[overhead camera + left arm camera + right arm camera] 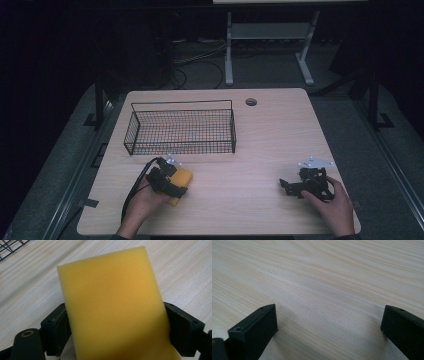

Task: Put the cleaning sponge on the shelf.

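The left claw [172, 181] sits at about 7 o'clock in the high view, its jaws pressed in from both sides on something held between them. The right claw [289, 186], at about 4 o'clock, points toward 9 o'clock with jaws spread wide apart.

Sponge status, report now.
Left gripper shut on yellow sponge, near the wire basket. Right gripper open, over bare table. Nothing between sponge and basket.

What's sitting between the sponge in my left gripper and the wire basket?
Nothing: in the high view, bare table separates the yellow sponge, clamped in the left gripper, from the wire basket.
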Demonstrator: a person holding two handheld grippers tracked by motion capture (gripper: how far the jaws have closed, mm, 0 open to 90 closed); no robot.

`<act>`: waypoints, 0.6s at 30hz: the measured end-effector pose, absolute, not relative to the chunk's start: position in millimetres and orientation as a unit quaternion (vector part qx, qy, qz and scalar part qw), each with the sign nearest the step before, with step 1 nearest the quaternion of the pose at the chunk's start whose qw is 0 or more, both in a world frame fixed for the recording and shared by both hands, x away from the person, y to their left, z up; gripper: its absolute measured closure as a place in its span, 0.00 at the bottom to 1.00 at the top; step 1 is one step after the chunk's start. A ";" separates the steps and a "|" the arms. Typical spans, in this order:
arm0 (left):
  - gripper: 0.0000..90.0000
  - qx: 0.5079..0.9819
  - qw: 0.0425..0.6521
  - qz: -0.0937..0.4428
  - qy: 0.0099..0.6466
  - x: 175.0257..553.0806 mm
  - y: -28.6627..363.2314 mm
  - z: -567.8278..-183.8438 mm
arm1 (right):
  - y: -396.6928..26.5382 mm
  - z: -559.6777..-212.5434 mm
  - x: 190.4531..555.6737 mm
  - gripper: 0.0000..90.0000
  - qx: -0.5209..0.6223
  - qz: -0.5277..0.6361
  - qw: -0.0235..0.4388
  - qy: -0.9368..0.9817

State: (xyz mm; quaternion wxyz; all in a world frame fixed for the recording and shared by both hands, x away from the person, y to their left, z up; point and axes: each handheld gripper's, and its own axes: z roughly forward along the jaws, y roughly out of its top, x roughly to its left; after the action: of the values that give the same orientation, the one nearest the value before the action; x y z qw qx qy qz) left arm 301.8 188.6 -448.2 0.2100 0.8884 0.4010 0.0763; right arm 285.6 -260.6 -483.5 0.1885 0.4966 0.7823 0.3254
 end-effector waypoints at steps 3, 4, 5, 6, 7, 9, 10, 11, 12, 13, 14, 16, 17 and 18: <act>0.20 0.890 0.210 0.077 0.398 301.4 189.4 -447.4 | -260.6 -483.5 285.6 0.00 0.497 0.325 0.188 0.782; 0.20 0.890 0.210 0.076 0.397 301.4 189.7 -447.2 | -260.6 -483.5 285.6 0.00 0.497 0.325 0.188 0.782; 0.21 0.890 0.211 0.076 0.397 301.5 190.1 -446.9 | -260.6 -483.5 285.6 0.00 0.497 0.325 0.188 0.782; 0.21 0.890 0.211 0.079 0.397 301.5 190.5 -446.7 | -260.6 -483.5 285.6 0.00 0.496 0.325 0.189 0.782; 0.21 0.890 0.211 0.081 0.397 301.6 191.0 -446.1 | -260.6 -483.5 285.6 0.00 0.497 0.325 0.188 0.782; 0.22 0.888 0.215 0.079 0.398 301.4 191.6 -445.2 | -260.6 -483.5 285.6 0.00 0.497 0.325 0.189 0.782; 0.22 0.888 0.216 0.081 0.397 301.4 192.0 -444.4 | -260.6 -483.5 285.6 0.00 0.497 0.325 0.188 0.782; 0.22 0.888 0.218 0.082 0.396 301.6 192.7 -443.7 | -260.6 -483.5 285.6 0.00 0.497 0.325 0.188 0.782; 0.22 0.888 0.220 0.080 0.396 301.7 193.3 -443.0 | -260.6 -483.5 285.7 0.00 0.497 0.325 0.189 0.782; 0.22 0.887 0.223 0.077 0.397 301.5 193.5 -442.8 | -260.6 -483.5 285.6 0.00 0.497 0.325 0.188 0.782; 0.22 0.888 0.223 0.076 0.396 301.6 193.9 -442.5 | -260.6 -483.5 285.7 0.00 0.496 0.325 0.189 0.782; 0.22 0.889 0.223 0.073 0.394 301.6 194.4 -441.5 | -260.7 -483.5 285.7 0.00 0.496 0.325 0.189 0.782; 0.22 0.890 0.224 0.070 0.392 301.7 194.6 -440.4 | -260.6 -483.5 285.6 0.00 0.497 0.325 0.189 0.782; 0.22 0.892 0.223 0.071 0.388 302.0 194.9 -439.2 | -260.7 -483.5 285.7 0.00 0.496 0.326 0.189 0.782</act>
State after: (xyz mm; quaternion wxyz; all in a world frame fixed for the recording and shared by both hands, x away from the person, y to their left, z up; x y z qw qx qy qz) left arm 302.0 194.9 -439.2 0.2232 0.8917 0.3875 0.0706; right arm 285.7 -260.7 -483.5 0.1886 0.4963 0.7824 0.3255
